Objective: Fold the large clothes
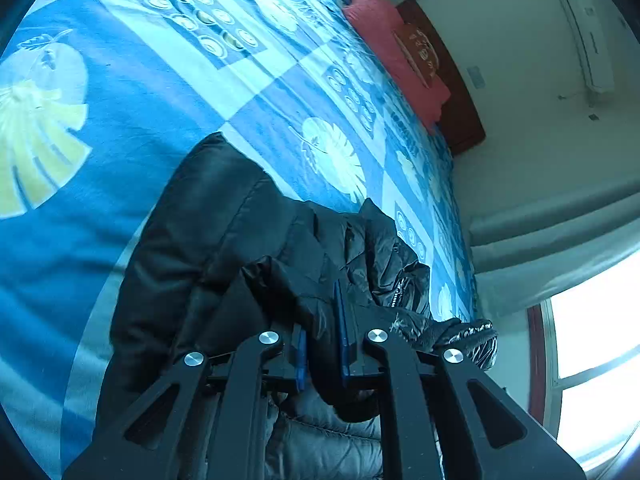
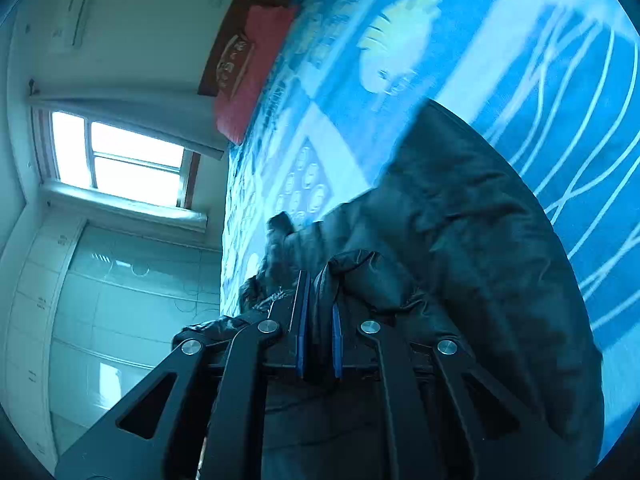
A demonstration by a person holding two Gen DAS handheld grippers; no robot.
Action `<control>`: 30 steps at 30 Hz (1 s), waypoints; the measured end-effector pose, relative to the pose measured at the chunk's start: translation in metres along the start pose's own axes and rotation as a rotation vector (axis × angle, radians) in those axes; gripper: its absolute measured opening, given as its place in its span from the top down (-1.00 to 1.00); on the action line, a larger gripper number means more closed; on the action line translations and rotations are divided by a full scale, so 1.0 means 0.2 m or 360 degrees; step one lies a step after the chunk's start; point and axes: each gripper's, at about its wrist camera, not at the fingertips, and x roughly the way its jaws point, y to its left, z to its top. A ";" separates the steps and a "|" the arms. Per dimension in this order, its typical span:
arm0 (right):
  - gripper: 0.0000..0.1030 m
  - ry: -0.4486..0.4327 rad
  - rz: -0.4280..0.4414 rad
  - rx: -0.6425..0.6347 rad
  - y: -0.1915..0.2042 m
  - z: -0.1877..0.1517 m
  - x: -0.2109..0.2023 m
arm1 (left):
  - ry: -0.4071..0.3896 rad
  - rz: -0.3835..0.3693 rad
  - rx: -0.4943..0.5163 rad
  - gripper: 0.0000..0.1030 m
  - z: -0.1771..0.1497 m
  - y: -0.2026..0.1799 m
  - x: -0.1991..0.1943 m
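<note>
I am gripping a black jacket (image 1: 224, 232) on the bed (image 1: 120, 128), my left gripper (image 1: 324, 344) clenched on a bunched fold and my right gripper (image 2: 319, 336) pinching another. The jacket is stretching away from both tools toward the red pillow (image 1: 396, 48), its length running along the bed. Neither hand looks nearer; the fold, I judge, is going to carry the held edge toward that pillow.

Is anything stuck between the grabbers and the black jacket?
Nothing is. The left gripper and the right gripper each already pinch a fold of the black jacket, which hangs over the blue bedspread.
</note>
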 end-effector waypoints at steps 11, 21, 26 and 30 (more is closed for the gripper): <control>-0.16 -0.0015 0.0150 -0.0178 0.12 -0.04 -0.21 | -0.0038 -0.0236 0.0041 -0.42 -0.02 -0.13 -0.23; -0.17 0.0102 -0.0416 -0.0745 0.28 0.10 0.00 | 0.0022 0.0144 0.0388 -0.46 0.10 -0.12 -0.09; 0.10 0.0181 -0.0523 -0.0856 0.28 0.08 0.14 | 0.0098 0.0203 0.0497 -0.37 0.14 -0.12 0.04; 0.72 0.0184 -0.0522 -0.0903 0.31 0.06 0.16 | 0.0146 0.0387 0.0706 0.50 0.12 -0.18 0.12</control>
